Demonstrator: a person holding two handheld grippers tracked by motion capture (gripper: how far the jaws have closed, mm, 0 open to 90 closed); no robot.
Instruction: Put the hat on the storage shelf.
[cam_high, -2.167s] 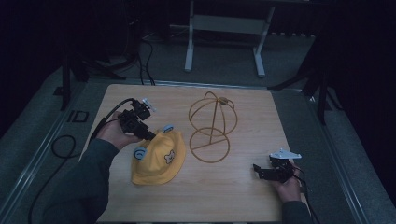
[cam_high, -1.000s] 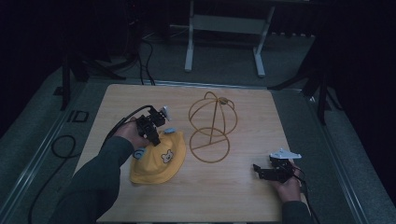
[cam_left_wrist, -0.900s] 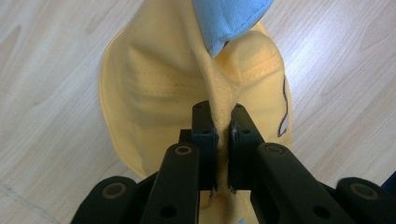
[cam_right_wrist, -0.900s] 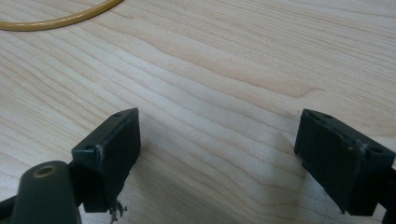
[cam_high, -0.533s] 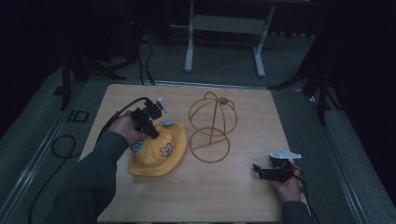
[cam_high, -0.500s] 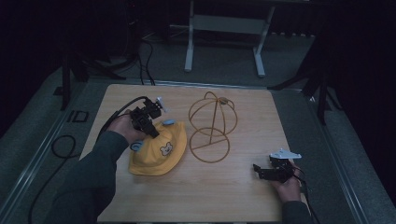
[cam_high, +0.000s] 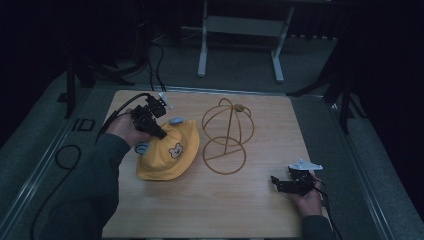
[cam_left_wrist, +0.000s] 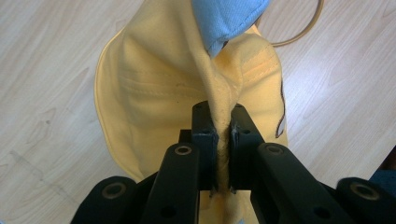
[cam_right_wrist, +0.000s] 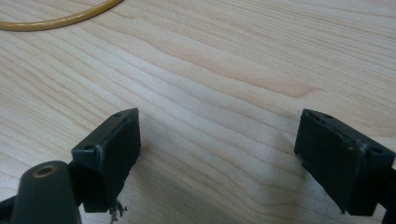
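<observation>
I have the yellow cloth cap with blue ear tabs (cam_high: 167, 155) pinched in my left gripper (cam_left_wrist: 219, 135).

Its jaws are clamped on a fold of the cap's fabric, the far side of the cap resting on the pale wooden table (cam_high: 250, 210) just beside the gold wire hat stand (cam_high: 226, 135). My right gripper (cam_right_wrist: 217, 154) sits low over bare wood, well apart, jaws wide and holding nothing.

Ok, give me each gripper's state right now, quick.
Left gripper: shut on the yellow hat, pinching its fabric.
Right gripper: open, holding nothing, over the table.
</observation>
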